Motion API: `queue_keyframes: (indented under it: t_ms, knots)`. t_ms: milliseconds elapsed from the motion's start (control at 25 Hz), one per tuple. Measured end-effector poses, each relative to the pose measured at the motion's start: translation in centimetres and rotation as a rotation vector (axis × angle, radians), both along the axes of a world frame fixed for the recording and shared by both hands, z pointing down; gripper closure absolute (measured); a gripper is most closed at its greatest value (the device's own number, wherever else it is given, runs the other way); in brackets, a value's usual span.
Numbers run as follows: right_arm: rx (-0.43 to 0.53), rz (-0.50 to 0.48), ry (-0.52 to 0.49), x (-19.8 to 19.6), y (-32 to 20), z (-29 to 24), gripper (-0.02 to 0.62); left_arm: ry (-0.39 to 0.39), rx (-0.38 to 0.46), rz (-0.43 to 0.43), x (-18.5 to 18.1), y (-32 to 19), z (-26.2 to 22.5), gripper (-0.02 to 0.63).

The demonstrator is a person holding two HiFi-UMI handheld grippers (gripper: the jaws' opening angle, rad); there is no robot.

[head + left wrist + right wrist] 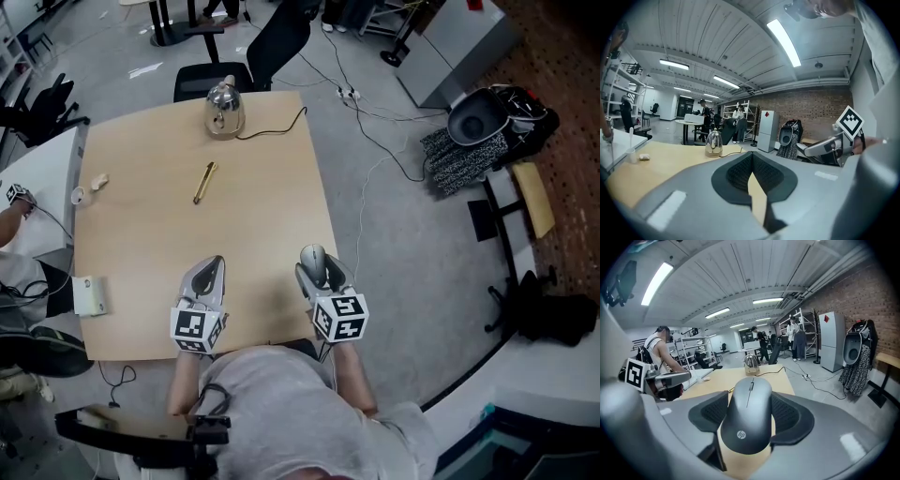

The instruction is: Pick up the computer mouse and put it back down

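A dark grey computer mouse (313, 260) sits between the jaws of my right gripper (319, 270), over the near right part of the wooden table (150, 239). In the right gripper view the mouse (747, 413) fills the gap, both black pads press its sides, and the right gripper (749, 401) is shut on it. I cannot tell whether it touches the table. My left gripper (208, 275) hovers near the table's front edge, left of the mouse. The left gripper (751, 164) is shut with its pads meeting and nothing between them.
A shiny metal kettle (224, 108) with a black cable stands at the table's far edge. A gold pen-like object (204, 182) lies mid-table. A small white box (89, 295) lies at the near left. A black chair (211, 75) stands behind the table.
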State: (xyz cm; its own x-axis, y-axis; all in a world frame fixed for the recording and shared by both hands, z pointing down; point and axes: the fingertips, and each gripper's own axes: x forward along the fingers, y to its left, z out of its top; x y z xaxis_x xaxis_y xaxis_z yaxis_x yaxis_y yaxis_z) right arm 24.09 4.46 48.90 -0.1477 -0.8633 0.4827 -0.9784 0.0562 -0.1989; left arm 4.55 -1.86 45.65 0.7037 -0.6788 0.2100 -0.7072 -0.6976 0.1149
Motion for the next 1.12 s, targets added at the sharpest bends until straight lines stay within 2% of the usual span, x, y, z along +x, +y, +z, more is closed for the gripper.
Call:
queue_keyframes:
  t_ms: [200,360,560,840,1120]
  knots:
    - [-0.001,-0.002,-0.005,-0.2,0.5,0.1,0.302,-0.005,0.004,0.012,0.4,0.3,-0.1,0.586]
    - [-0.006,-0.004,-0.011,-0.4,0.5,0.2,0.304,-0.041,0.009,0.044,0.8,0.8,0.0,0.588]
    - [-0.009,-0.029,-0.01,-1.2,0.2,0.3,0.304,-0.009,0.011,0.04,0.6,0.8,-0.1,0.586]
    - [-0.013,-0.105,-0.029,-3.1,-0.8,0.5,0.304,-0.007,-0.001,-0.043,-1.2,0.6,0.2,0.586]
    - [-0.016,-0.24,-0.047,-6.5,-2.7,0.9,0.304,-0.032,-0.014,-0.159,-4.2,1.2,1.0,0.586]
